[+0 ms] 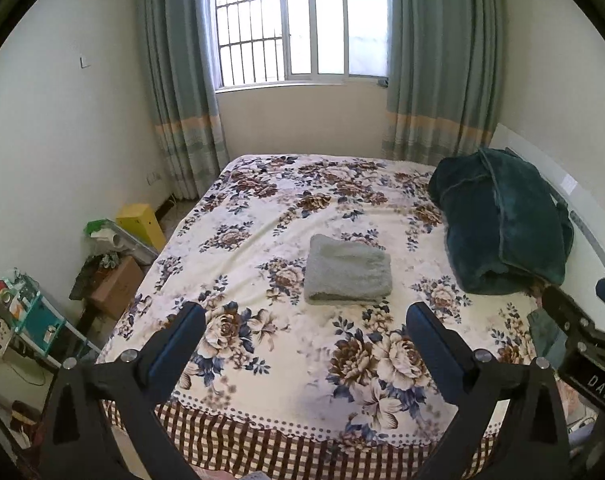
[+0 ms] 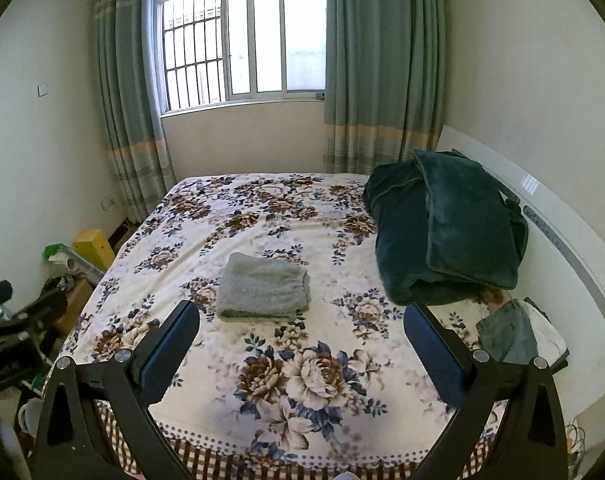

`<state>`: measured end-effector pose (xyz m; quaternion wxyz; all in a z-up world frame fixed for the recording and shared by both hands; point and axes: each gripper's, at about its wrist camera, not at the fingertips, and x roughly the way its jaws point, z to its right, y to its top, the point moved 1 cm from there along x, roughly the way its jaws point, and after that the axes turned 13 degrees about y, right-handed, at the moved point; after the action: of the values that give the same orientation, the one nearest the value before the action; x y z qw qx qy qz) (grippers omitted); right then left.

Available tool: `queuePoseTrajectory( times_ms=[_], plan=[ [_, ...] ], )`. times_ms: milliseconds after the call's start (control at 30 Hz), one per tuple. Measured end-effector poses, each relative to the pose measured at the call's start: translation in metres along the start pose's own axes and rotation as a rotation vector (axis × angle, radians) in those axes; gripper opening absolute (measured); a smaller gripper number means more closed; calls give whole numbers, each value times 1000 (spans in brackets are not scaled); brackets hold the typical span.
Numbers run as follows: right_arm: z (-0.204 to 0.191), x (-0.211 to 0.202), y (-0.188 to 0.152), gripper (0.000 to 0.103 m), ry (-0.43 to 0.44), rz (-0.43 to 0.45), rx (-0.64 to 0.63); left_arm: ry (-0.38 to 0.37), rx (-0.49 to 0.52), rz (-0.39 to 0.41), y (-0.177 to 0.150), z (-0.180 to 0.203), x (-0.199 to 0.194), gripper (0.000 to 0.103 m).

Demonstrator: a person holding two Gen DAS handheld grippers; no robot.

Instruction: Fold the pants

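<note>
Grey pants (image 1: 348,270) (image 2: 264,286) lie folded into a thick, compact rectangle near the middle of the floral bedspread (image 1: 262,216) (image 2: 206,216). Both grippers hover over the bed's near end, short of the pants and pointing down at them. My left gripper (image 1: 306,312) is open wide, its blue pads empty. My right gripper (image 2: 302,310) is open just as wide, also with nothing in it. In the left wrist view the right gripper's body shows at the right edge. Neither gripper touches the cloth.
A bundled dark green blanket (image 1: 502,224) (image 2: 450,228) sits at the bed's right side against a white headboard (image 2: 562,224). Some blue-grey denim cloth (image 2: 506,336) lies beside it. A yellow box (image 1: 140,222), cartons and clutter fill the floor to the left. A curtained window is behind the bed.
</note>
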<state>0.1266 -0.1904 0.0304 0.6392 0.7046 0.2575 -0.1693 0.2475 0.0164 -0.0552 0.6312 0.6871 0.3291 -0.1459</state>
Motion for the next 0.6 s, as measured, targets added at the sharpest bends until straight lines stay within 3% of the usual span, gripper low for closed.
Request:
queuePoseTrajectory(
  times_ms=[600],
  plan=[
    [-2, 5, 3, 103, 41, -10, -17, 10, 0, 27, -7, -4, -12, 103]
  ],
)
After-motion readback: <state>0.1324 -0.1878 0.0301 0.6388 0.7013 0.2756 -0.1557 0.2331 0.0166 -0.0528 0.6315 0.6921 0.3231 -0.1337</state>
